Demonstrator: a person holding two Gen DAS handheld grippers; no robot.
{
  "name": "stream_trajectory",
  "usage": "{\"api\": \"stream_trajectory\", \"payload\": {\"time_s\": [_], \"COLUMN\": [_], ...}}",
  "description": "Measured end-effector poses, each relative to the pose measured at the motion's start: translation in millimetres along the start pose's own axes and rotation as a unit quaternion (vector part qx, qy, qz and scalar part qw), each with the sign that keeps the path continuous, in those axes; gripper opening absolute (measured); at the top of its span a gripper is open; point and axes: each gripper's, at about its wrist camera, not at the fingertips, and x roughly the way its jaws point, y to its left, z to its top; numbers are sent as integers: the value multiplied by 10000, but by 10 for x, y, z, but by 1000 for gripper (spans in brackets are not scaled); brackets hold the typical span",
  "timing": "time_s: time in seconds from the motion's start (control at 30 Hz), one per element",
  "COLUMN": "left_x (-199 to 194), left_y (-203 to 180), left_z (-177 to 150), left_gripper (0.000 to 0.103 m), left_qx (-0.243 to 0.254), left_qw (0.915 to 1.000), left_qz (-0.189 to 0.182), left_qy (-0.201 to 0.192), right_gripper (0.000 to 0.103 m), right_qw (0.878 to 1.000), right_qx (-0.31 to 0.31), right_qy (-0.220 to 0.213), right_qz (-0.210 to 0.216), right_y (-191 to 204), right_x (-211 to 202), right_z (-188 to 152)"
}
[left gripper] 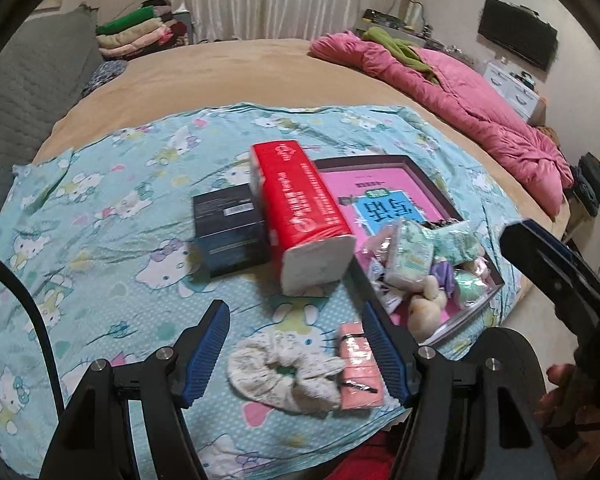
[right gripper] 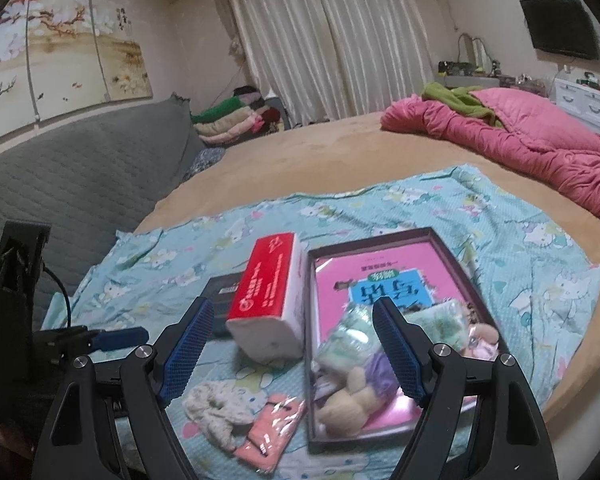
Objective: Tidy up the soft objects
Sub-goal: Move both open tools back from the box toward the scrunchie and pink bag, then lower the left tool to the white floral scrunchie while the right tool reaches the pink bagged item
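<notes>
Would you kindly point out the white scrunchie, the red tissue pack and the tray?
white scrunchie (left gripper: 280, 376): left wrist view, on its ruffled fabric ring.
red tissue pack (left gripper: 300, 196): left wrist view, on its red top face.
tray (right gripper: 380, 236): right wrist view, on its far rim.

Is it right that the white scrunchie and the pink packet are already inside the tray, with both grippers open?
Not quite. In the left wrist view the white scrunchie and pink packet lie on the Hello Kitty sheet, outside the tray. The left gripper and right gripper are indeed open.
</notes>
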Motion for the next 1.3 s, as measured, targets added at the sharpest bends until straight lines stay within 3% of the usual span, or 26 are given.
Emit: {"api": "stream_trajectory", "payload": {"time_s": [0.33,1.03,1.3], "left_x": [270,544,680], "left_y": [220,313,403], "left_z": [-282,-464,-524], "left_gripper": [68,68,68], "left_qx": [-195,-396,-562], "left_qw": [9984,9959,9938], "left_qz": [-12,-11,-101], "left_qy": [531,817,950], "right_gripper": [83,83,83], "right_qw": [9982,9852,9815], "right_qx": [35,-278,-297], "right_qy": [600,1686,1888], "right_qz": [34,136,78], "right_y": [142,348,344], "right_x": [94,355,425], "right_z": [-202,-659,-743]}}
